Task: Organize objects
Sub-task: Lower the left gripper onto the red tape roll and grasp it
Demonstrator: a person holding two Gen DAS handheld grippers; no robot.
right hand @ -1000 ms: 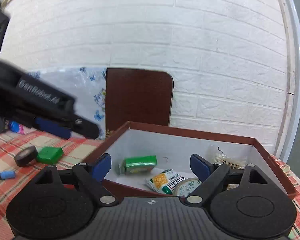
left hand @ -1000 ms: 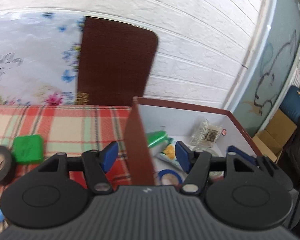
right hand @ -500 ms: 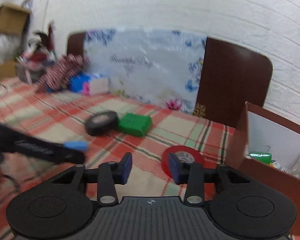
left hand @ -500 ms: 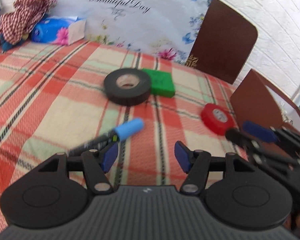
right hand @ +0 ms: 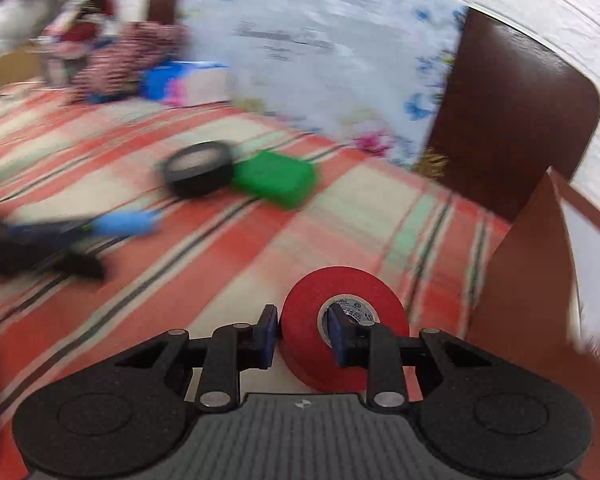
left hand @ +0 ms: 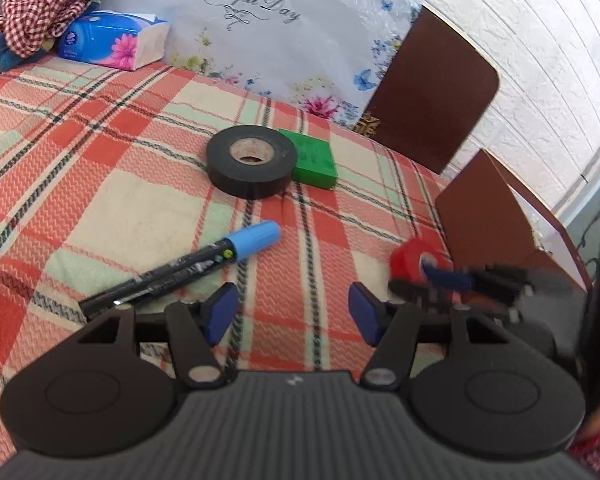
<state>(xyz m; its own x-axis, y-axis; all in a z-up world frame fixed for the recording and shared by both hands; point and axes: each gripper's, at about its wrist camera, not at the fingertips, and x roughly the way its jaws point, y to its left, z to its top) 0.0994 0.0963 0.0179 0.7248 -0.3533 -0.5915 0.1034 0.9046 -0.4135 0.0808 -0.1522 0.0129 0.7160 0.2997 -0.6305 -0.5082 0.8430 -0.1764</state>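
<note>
Right gripper (right hand: pixel 303 334) jaws just closed on red tape roll (right hand: pixel 342 328) beside brown box (right hand: pixel 528 280); left gripper (left hand: pixel 294 312) jaws half-open, empty.

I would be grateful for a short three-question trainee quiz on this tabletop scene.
1. True or false: the right tongs grip the red tape roll with one finger in its core.
2. Which touches the black tape roll? A) marker B) green block C) tissue pack
3. Fill in: the left tongs are ____, nothing between them.

Key: 1 true; 2 B; 3 open. The right tongs have just been closing onto the red roll.
</note>
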